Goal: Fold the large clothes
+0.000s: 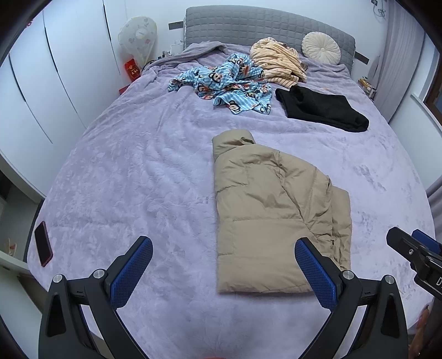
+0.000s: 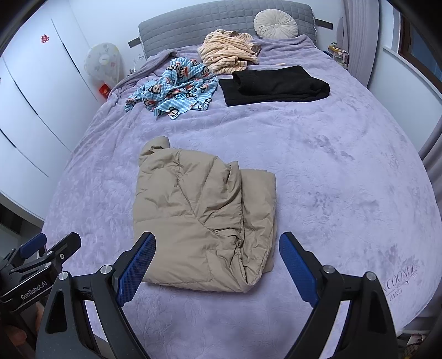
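A tan puffer jacket (image 1: 270, 210) lies folded into a long narrow bundle on the lavender blanket (image 1: 138, 171) that covers the bed. In the left wrist view it fills the centre right of the frame, collar end toward the top; in the right wrist view it sits at centre, with a folded-over layer and a sleeve edge showing along its right side.

The left gripper (image 1: 223, 269) stands wide open at the bottom of its own view, with nothing between its blue pads (image 1: 132, 272). Its right finger overlaps the jacket's lower right corner in the picture; whether it touches the fabric cannot be told. The right gripper (image 2: 217, 265) is also wide open and holds nothing. Its two fingers frame the jacket's near end in the lower part of its view, hovering above it. Each gripper shows at the edge of the other's view.

Farther up the bed, a folded black garment (image 1: 323, 109) lies flat in the upper right of the left wrist view. Beside it on the left is a crumpled blue cartoon-print garment (image 1: 229, 82), and behind that a striped cream garment (image 1: 279, 62) in a heap. A round cream cushion (image 1: 321, 48) leans on the grey headboard (image 1: 248, 24). A dark phone (image 1: 43, 243) rests on the blanket at the lower left edge. White wardrobe doors (image 1: 55, 82) line the left side.
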{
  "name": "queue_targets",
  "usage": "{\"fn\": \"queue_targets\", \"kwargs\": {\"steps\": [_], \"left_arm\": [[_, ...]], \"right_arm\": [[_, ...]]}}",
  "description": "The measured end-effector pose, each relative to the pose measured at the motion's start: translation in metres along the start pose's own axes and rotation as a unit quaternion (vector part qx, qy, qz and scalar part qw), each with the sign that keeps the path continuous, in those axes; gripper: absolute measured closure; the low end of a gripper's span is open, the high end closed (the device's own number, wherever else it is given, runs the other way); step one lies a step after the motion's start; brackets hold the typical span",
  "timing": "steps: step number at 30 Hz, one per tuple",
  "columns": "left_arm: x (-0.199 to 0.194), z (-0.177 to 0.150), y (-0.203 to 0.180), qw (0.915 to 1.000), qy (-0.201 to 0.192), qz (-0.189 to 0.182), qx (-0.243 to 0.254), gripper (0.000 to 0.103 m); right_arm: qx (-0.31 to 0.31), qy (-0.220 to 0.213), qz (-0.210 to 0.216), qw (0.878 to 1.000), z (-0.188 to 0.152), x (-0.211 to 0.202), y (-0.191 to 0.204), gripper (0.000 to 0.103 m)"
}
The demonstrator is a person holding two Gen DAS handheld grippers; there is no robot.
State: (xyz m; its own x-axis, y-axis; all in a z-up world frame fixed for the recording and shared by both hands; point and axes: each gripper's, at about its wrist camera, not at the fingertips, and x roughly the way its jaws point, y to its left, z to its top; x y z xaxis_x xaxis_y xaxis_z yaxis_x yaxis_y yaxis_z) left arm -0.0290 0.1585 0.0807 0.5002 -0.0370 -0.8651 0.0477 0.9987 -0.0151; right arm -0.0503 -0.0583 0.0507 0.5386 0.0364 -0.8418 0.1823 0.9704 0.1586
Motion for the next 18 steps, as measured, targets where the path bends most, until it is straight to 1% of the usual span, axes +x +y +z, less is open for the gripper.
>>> {"fn": "queue_targets", "kwargs": {"steps": [7,18], "left_arm": [[0.0095,0.0058,0.0041,1.0000,0.004,0.001,0.002,0.000],[0.0101,0.0051,0.0042,1.0000,0.004,0.001,0.002,0.000]], "right_arm": [[0.000,0.000,0.000,1.000,-0.0001,-0.0001,0.0015,0.011],[0.001,0.000,-0.001,1.000,-0.0002,-0.0004,0.0025,0.011]]}}
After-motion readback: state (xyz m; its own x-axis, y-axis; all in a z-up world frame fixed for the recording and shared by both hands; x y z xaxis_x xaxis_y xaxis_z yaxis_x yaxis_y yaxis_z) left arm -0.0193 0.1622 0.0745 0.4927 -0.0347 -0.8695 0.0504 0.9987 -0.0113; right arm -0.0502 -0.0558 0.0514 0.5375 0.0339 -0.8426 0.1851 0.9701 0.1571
